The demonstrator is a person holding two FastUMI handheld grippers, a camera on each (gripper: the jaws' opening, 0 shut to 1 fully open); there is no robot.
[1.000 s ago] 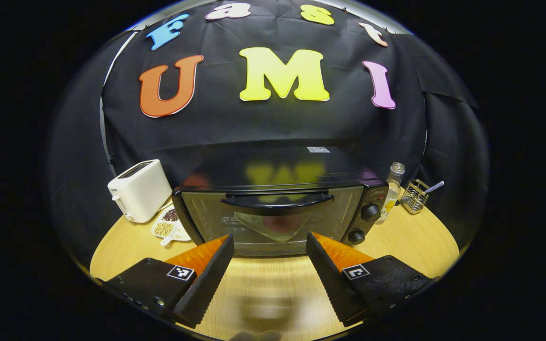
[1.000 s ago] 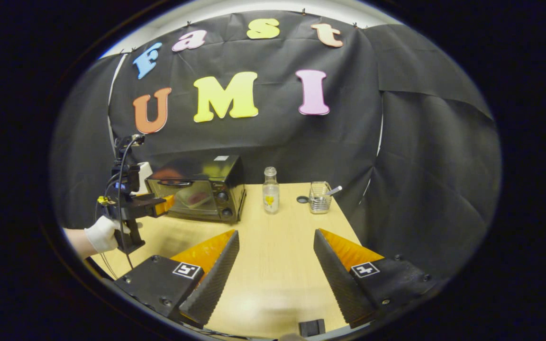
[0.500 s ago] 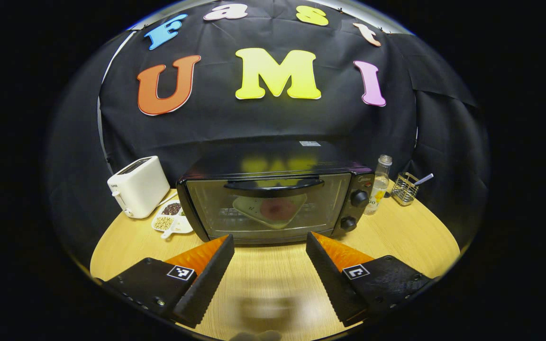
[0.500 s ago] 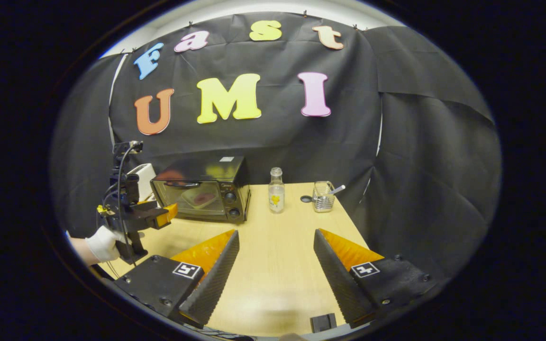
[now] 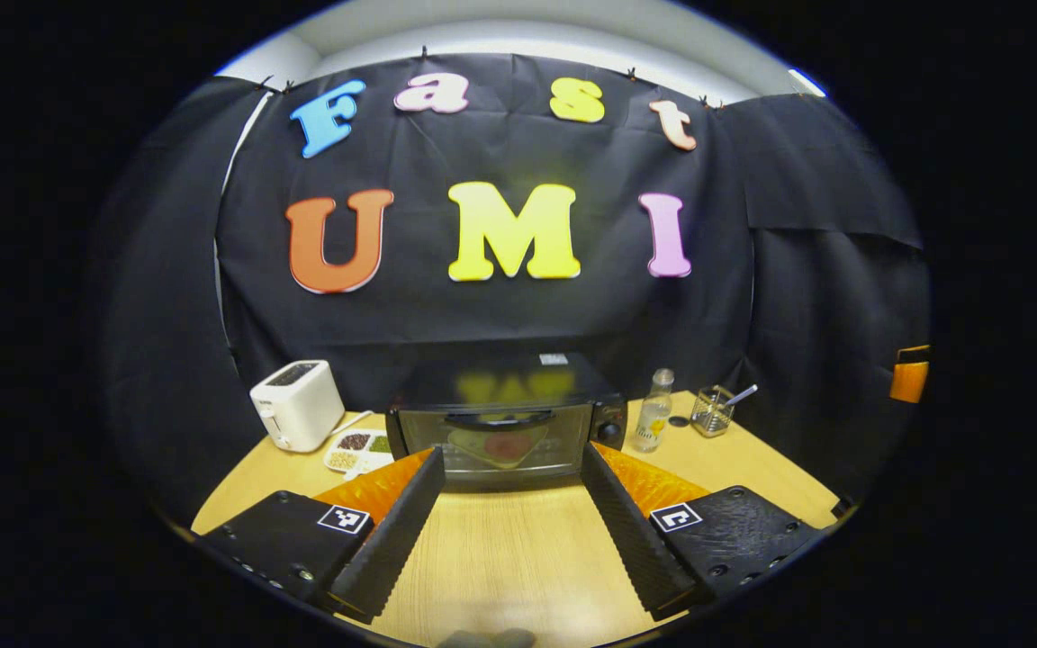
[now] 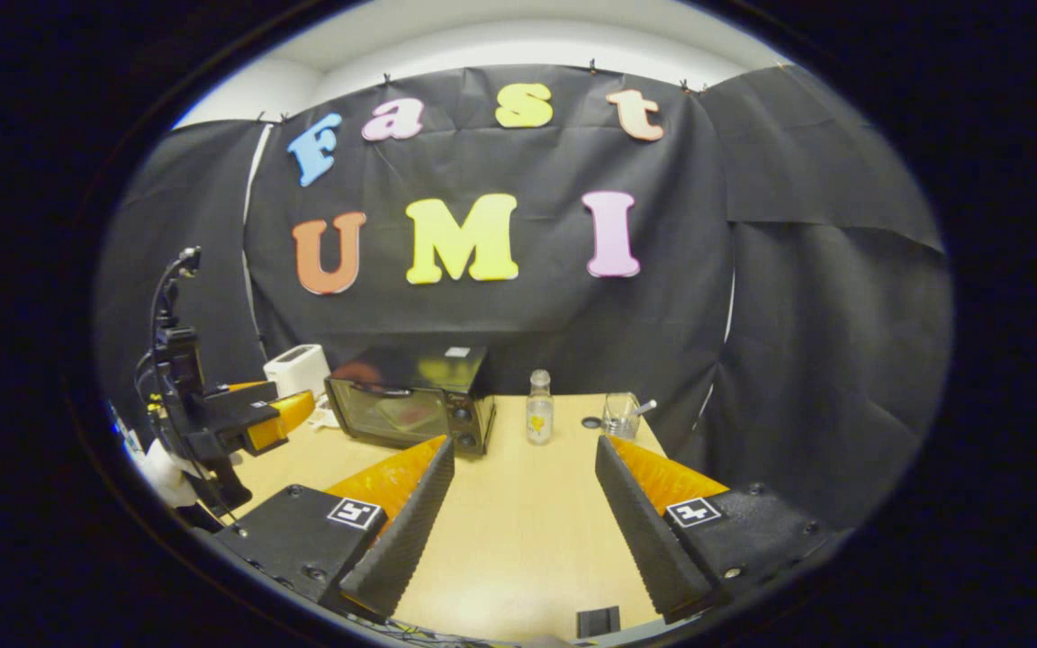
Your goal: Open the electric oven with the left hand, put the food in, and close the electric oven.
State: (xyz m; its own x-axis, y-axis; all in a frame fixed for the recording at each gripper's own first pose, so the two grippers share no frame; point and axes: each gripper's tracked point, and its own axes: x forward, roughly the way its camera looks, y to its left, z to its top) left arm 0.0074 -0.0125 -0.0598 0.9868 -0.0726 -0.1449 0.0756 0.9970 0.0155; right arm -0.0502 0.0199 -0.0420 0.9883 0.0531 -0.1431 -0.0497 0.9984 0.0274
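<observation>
- Grippers: two. Left gripper (image 5: pixel 511 504), in the left gripper view, has its jaws spread wide with nothing between them, over bare wooden table (image 5: pixel 500 558).
- Right gripper (image 6: pixel 523 504), in the right gripper view, is likewise spread and empty, above the same table. One small dark block (image 6: pixel 597 621) lies at the near table edge beneath it.
- In the right gripper view the left gripper appears at the far left, held by one white-gloved hand (image 6: pixel 163 468), clear of the oven.
- Electric oven (image 5: pixel 508 421): one, black, toward the back of the table, directly ahead of the left gripper and well apart from it. Door shut, one handle (image 5: pixel 500 418) across the top of the glass. Two knobs show on its right panel in the right gripper view.
- Food (image 5: pixel 505 445): one reddish round piece on one pale plate (image 5: pixel 473 443), seen through the door glass, inside the oven.
- Left of the oven: one white toaster (image 5: pixel 297 417); one divided dish (image 5: pixel 358 449) of grains between toaster and oven.
- Right of the oven: one glass bottle (image 5: pixel 653 423), then one small dark lid (image 5: pixel 679 420) flat on the table, then one wire holder (image 5: pixel 714 411) with one utensil standing in it.
</observation>
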